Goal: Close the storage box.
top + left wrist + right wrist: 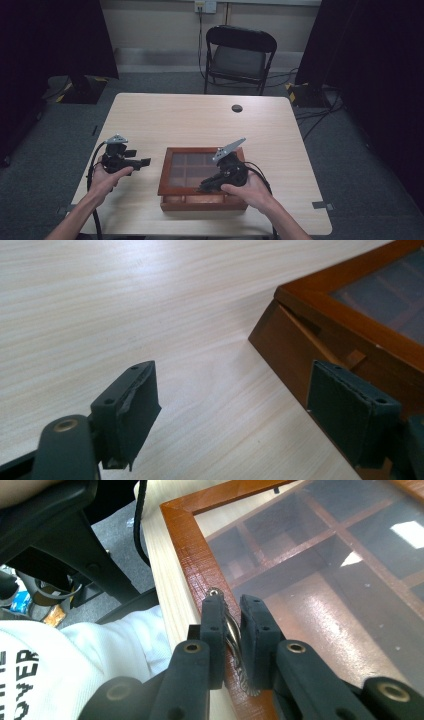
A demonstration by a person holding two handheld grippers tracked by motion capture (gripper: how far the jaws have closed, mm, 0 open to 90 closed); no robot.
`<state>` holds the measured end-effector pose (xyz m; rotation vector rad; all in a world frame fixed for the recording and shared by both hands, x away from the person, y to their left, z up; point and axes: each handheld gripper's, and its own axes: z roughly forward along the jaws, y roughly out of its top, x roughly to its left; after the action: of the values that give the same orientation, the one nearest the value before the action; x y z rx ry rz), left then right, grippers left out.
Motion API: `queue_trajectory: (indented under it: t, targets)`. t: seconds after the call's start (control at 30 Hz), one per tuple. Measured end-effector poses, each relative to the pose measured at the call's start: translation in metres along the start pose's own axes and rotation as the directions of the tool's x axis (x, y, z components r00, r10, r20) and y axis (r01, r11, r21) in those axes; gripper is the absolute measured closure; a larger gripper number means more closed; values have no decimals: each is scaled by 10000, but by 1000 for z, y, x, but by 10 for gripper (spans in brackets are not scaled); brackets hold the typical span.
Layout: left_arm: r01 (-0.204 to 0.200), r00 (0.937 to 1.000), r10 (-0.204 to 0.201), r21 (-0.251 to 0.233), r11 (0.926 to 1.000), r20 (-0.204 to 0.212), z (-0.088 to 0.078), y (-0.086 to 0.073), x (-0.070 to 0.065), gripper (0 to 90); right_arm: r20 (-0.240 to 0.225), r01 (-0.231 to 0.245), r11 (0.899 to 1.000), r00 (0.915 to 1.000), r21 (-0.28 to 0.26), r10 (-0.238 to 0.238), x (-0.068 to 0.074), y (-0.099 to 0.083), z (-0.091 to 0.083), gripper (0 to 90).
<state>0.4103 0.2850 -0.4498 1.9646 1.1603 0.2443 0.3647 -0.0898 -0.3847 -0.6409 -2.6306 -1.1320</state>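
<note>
A brown wooden box (200,149) with a glass lid over several compartments lies near the table's front edge. My right gripper (202,189) reaches in over the box's front rim. In the right gripper view it (232,605) is shut on a small twisted metal handle (231,630) fixed to the lid's frame (200,560). The lid looks flat on the box. My left gripper (145,162) hovers left of the box, apart from it. In the left gripper view it (235,385) is open over bare tabletop, with the box's corner (310,305) just beyond its right jaw.
The light wooden table (200,120) has a small black round spot (237,108) near its far edge. A black folding chair (239,55) stands behind the table. Cables trail on the grey floor at the right. The person's white sleeve (60,670) lies close to the table's front edge.
</note>
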Motion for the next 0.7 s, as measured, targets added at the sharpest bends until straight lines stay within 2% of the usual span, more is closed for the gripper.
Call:
queue_trajectory:
  t: [0.27, 0.43, 0.7]
  targets:
    - [32, 10000, -32, -24, 10000, 23, 2, 0, 0, 208, 25, 125, 9992, 9999, 378, -126, -1, -6, 10, 816]
    - [108, 9999, -108, 20, 9999, -44, 2, -1, 4, 208, -153, 46, 9994, 9999, 337, -41, -4, -10, 13, 817]
    - [55, 10000, -54, 85, 9999, -15, 4, -1, 3, 209, -105, 141, 9966, 9999, 810, -133, -4, -14, 26, 821]
